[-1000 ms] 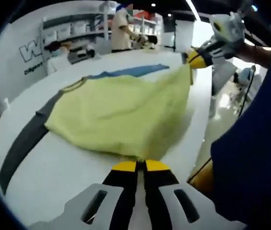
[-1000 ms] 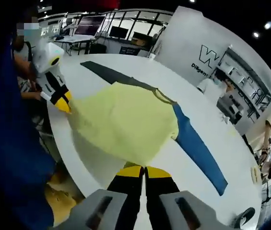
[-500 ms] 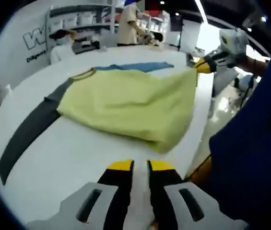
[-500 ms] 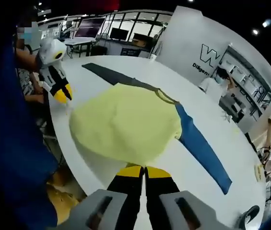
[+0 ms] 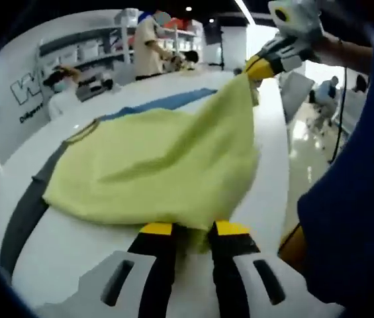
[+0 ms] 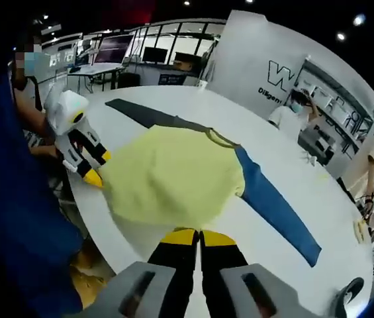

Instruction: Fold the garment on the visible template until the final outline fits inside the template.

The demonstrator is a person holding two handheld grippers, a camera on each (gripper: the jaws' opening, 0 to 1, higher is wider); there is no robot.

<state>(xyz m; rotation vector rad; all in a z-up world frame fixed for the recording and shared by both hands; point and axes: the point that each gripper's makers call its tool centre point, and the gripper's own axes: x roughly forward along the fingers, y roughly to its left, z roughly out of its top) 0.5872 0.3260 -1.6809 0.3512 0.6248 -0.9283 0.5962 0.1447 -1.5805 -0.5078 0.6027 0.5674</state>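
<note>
White tabletop (image 6: pixel 292 165) stretches ahead of both tools, with shelving and a lettered wall panel behind it and other people standing at benches beyond. What has changed in the last half second: my left gripper (image 5: pixel 192 229), which had let the hem drop and sat with its yellow tips apart just short of the cloth, is back on the yellow garment (image 5: pixel 153 165), its tips narrow with a fold of the near edge bunched between them. My right gripper (image 6: pixel 190 234) has held its pinch throughout, tips together on the hem directly in front of it; in the left gripper view it shows at upper right (image 5: pixel 261 66) lifting its corner clear of the table, so the cloth slopes up toward it. I read this as both bottom corners in hand again, which should let me carry the hem forward over the body. From the right gripper, the garment (image 6: pixel 173 175) spreads away ahead, collar at the far edge, a blue sleeve (image 6: pixel 276 205) trailing off to the right and a dark grey sleeve (image 6: pixel 143 114) to the far left. I cannot make out any template outline on the table.
</note>
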